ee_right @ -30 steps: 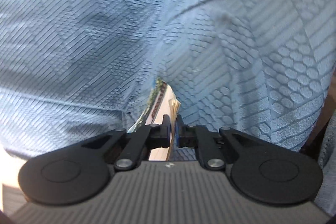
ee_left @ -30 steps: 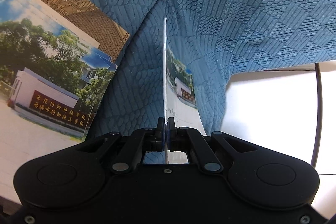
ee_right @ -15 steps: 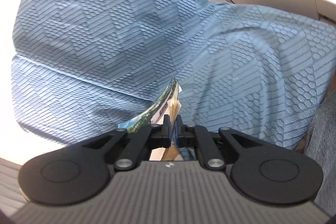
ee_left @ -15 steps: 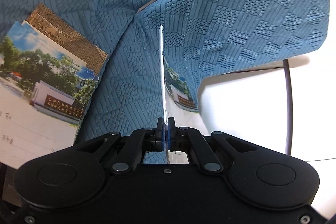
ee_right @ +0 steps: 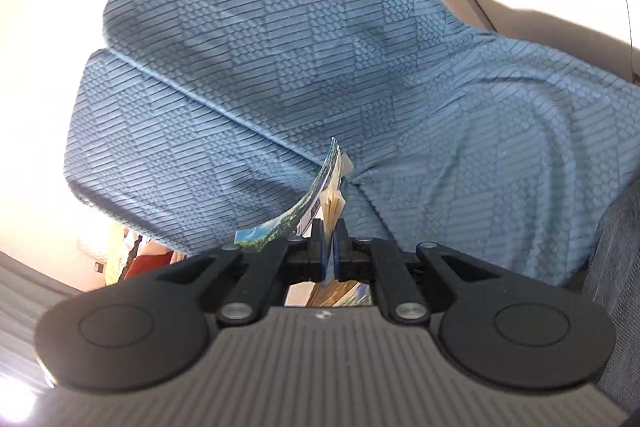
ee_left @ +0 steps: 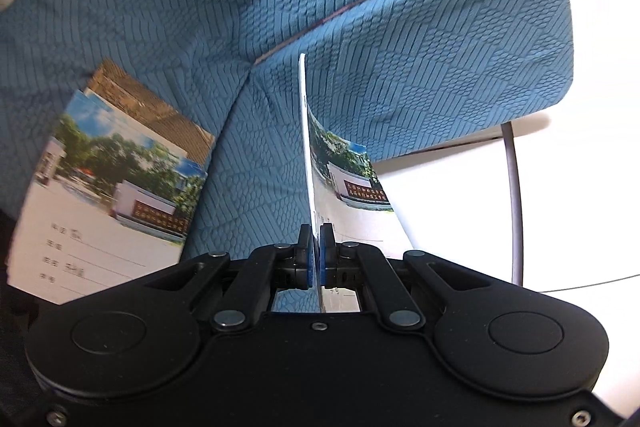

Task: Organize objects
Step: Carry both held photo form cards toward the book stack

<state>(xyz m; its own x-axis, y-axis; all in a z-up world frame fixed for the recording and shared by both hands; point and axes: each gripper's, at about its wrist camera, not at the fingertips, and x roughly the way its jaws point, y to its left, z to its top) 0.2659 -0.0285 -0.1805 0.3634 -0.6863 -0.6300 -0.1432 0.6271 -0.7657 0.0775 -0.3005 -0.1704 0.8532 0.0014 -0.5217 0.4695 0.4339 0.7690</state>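
My left gripper [ee_left: 316, 245] is shut on a thin booklet [ee_left: 344, 183], held on edge; its cover shows trees and a building with a red sign. To its left hangs a stack of several similar booklets [ee_left: 116, 187], one with a brown patterned cover. In the right wrist view, my right gripper [ee_right: 329, 245] is shut on that stack of booklets [ee_right: 326, 195], whose pages fan out above the jaws. Both are lifted above a blue textured sofa cushion [ee_left: 420, 47].
The blue textured cover [ee_right: 280, 47] drapes over seat and backrest. A white floor [ee_left: 452, 207] with a thin dark cable [ee_left: 516, 187] lies right of the cushion. Colourful things [ee_right: 132, 255] show low at the left in the right wrist view.
Both grippers have risen with their booklets, so the cushion looks farther away and more floor shows. The stack at the left has shrunk and shifted down in the left wrist view.
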